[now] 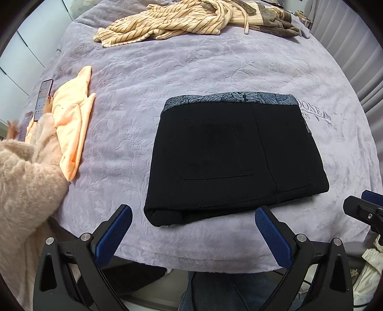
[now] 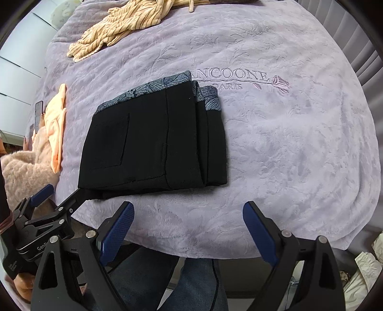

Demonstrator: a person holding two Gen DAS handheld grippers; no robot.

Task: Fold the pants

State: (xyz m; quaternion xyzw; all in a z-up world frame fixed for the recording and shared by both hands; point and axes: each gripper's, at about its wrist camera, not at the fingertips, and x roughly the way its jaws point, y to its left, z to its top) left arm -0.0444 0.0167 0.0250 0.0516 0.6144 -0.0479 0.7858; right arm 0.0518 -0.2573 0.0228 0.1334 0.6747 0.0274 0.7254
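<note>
pants: black, folded into compact rectangle, flat on blanket near its front edge; patterned blue-grey waistband at far side, back pocket facing up. R view shows stacked layers along its right side.
left gripper: jaws spread wide, nothing btwn them; hovers just short of pants' near edge, not touching. In R view one finger tip sits right at pants' near-left corner; contact can't tell.
right gripper: jaws released, wide apart, empty; over bare blanket, near pants' near-right corner, apart from it.
blanket: lilac, embossed floral, embroidered lettering + rose beyond pants.
striped garment: beige w/ dark stripes, crumpled at far end.
orange cloth: left of pants, well apart.
phone: held at left edge by a 2nd person in fluffy pink sleeve.
</note>
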